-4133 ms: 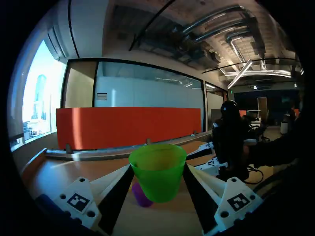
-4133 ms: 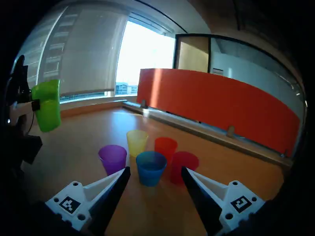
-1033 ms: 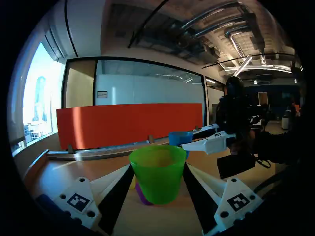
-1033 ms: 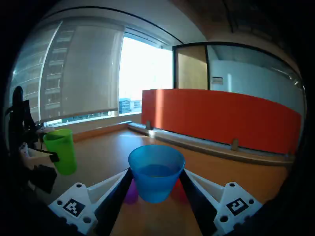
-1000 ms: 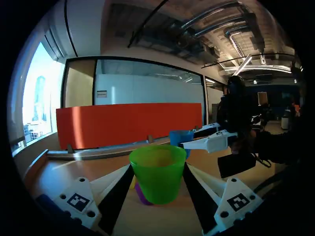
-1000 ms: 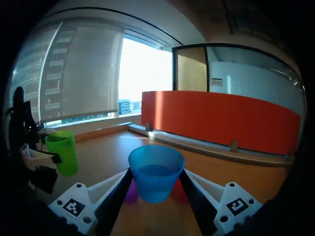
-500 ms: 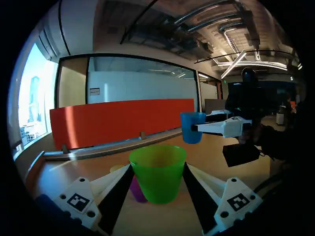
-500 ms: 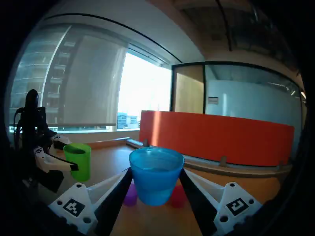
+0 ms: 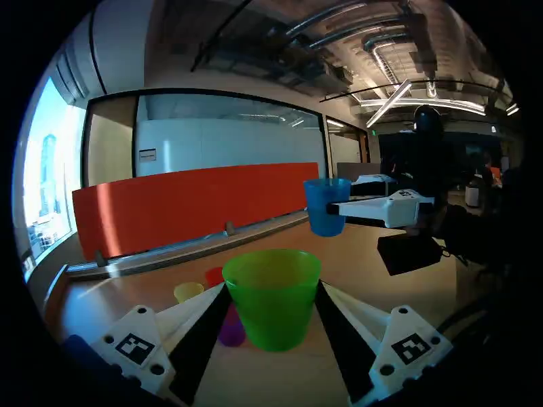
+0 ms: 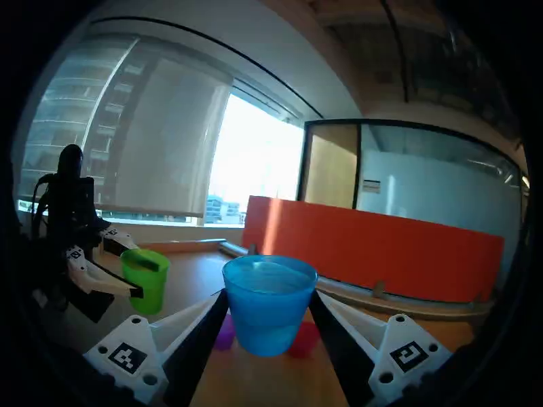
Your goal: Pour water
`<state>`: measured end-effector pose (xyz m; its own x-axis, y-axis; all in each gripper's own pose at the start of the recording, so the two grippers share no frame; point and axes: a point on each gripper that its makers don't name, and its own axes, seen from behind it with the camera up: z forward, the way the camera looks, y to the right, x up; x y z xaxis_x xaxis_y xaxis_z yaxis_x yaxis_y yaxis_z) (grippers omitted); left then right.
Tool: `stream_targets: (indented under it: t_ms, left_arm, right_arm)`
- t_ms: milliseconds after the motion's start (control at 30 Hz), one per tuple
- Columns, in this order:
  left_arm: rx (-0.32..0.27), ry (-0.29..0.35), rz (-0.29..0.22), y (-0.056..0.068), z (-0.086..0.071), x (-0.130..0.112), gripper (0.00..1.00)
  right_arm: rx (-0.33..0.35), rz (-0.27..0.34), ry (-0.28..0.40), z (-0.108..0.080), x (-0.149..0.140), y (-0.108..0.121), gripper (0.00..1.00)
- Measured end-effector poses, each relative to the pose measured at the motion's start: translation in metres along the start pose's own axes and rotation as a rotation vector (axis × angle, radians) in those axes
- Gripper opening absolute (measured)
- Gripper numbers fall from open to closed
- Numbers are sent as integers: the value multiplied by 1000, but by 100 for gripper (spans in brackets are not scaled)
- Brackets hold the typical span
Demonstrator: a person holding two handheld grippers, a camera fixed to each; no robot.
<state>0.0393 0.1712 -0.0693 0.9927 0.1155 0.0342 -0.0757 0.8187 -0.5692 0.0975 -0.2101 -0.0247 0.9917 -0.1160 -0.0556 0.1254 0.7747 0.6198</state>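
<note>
Holding green cup upright in my closed left gripper; right gripper clamps blue cup, water inside. Blue cup hangs higher, right and farther than green, not over its mouth.

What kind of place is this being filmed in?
Probably an open office: an orange desk divider along the wooden table, a glass-walled room behind, and exposed ceiling pipes overhead.

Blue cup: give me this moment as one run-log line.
left gripper: shut on green cup | right gripper: shut on blue cup, held aloft, upright | pour: not begun
</note>
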Motion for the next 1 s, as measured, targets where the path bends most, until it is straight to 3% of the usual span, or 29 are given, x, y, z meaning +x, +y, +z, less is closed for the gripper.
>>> stream_targets:
  t_ms: [433, 1000]
  left_arm:
    - [-98, 7, -12, 33, 11, 5, 85]
    - [-169, 13, 7, 67, 14, 8, 84]
  right_arm:
    - [79, -113, 33, -9, 16, -13, 88]
    - [170, -337, 37, -14, 30, -33, 88]
